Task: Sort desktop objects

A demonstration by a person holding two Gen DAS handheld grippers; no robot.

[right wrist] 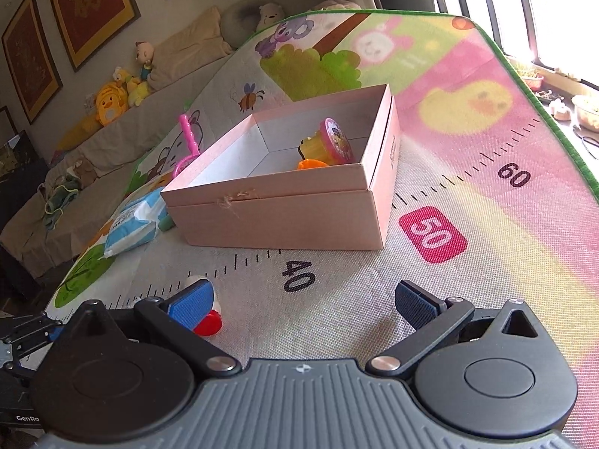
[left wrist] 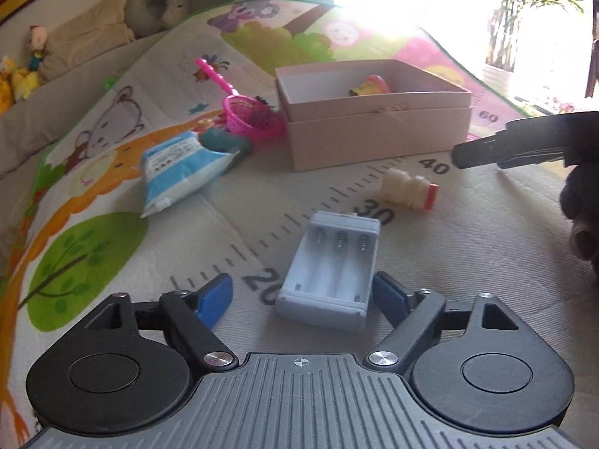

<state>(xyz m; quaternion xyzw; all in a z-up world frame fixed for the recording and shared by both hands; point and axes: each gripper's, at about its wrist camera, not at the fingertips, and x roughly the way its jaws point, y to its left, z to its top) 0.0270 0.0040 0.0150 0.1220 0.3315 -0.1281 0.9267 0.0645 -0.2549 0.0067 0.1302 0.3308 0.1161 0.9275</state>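
Mat [left wrist: 468,247] carries everything; ruler strip runs along near edge.
Box [right wrist: 284,217] open-topped near mat middle, likely sorting bin: cup toy [right wrist: 335,142] already inside, rest of contents hidden by wall.
Pouch [left wrist: 179,168] left of box, unsorted.
Left gripper [left wrist: 303,299] spread wide, straddling battery case [left wrist: 329,269], apparently lining up grasp.
Right gripper [right wrist: 303,307] spread, empty; small bottle [left wrist: 408,189] half hidden behind its left finger.
Far mat edge glare-washed.
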